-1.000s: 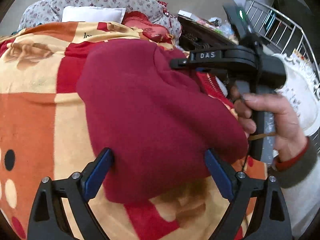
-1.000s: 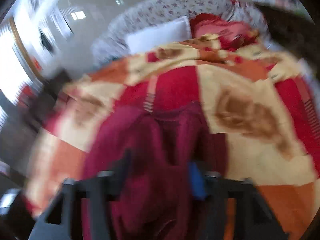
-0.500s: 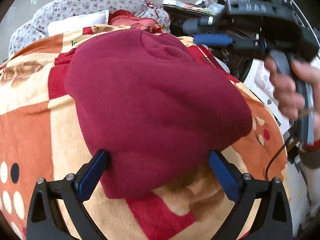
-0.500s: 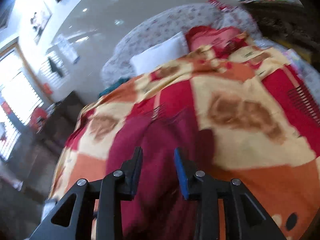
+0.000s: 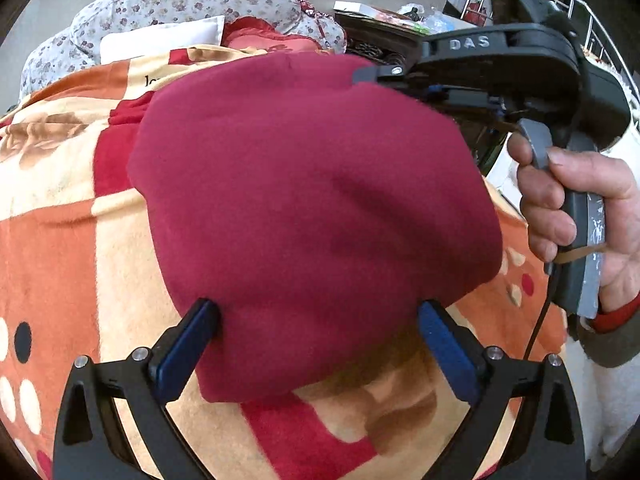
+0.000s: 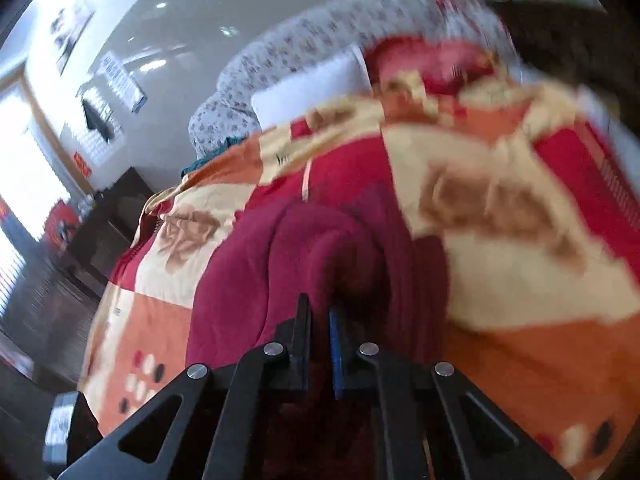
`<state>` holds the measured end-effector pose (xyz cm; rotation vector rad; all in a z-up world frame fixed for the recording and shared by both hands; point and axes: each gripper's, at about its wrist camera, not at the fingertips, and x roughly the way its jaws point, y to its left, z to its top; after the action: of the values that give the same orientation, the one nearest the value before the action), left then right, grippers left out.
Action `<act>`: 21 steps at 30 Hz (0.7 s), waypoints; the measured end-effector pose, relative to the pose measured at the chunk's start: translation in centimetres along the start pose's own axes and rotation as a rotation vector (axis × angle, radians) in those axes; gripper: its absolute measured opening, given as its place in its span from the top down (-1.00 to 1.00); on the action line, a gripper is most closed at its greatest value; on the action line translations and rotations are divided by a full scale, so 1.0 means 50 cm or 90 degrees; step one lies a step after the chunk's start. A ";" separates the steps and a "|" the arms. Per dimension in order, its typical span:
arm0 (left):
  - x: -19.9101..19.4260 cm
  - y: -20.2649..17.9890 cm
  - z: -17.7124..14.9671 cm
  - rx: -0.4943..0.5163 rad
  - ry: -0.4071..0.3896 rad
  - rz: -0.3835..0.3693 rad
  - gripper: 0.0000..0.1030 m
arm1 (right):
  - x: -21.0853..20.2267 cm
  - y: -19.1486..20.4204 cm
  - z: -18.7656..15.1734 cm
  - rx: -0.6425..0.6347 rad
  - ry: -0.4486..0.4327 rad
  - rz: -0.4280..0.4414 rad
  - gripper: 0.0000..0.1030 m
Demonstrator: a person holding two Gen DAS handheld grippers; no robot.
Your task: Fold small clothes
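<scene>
A maroon garment [image 5: 312,200] lies spread on the patterned blanket [image 5: 60,240] in the left wrist view. Its near edge sits between the wide-apart blue fingers [image 5: 188,344] of my left gripper [image 5: 316,306], which is open. At the garment's far right edge, a hand [image 5: 580,200] holds my right gripper [image 5: 364,74]. The blurred right wrist view shows the right gripper [image 6: 318,312] with its jaws together, pinching a bunched fold of the maroon garment [image 6: 320,248].
The bed's blanket [image 6: 500,260] is orange, cream and red. A floral cushion [image 5: 180,4], a white pillow [image 5: 160,40] and red fabric [image 5: 272,40] lie at the head. A dark cluttered table [image 5: 380,28] and metal railing stand right. Dark furniture [image 6: 108,216] is left of the bed.
The right gripper's jaws, apart half a second ago, have closed on the garment's far edge. The hand brought it back down to the cloth. The left gripper stays open and still.
</scene>
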<state>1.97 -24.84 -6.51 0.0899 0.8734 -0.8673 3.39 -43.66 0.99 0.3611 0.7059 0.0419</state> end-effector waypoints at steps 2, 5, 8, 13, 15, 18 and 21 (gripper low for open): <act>-0.001 -0.002 0.007 -0.004 -0.009 -0.007 -0.94 | 0.003 0.005 0.006 -0.051 -0.014 -0.066 0.86; 0.006 -0.020 0.006 0.022 0.009 0.013 -0.94 | 0.083 -0.010 -0.025 -0.077 0.038 -0.146 0.86; -0.022 -0.027 -0.004 0.053 0.013 0.019 -0.94 | 0.078 -0.023 -0.030 -0.053 0.020 -0.133 0.84; -0.089 0.010 0.009 0.046 -0.033 0.052 -0.94 | -0.028 0.003 -0.022 -0.034 0.007 -0.075 0.66; -0.095 0.033 0.022 0.019 -0.046 0.063 -0.94 | -0.062 0.041 -0.043 -0.059 0.012 -0.042 0.66; -0.081 0.068 0.043 -0.038 -0.056 0.064 -0.94 | -0.058 0.080 -0.080 -0.099 0.040 -0.014 0.66; -0.043 0.086 0.048 -0.061 -0.049 0.077 -0.94 | -0.013 0.066 -0.126 -0.130 0.069 -0.105 0.67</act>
<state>5.75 -21.60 -4.53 0.0257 0.8268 -0.7108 -0.85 -38.72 -1.93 0.1055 0.8283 -0.0232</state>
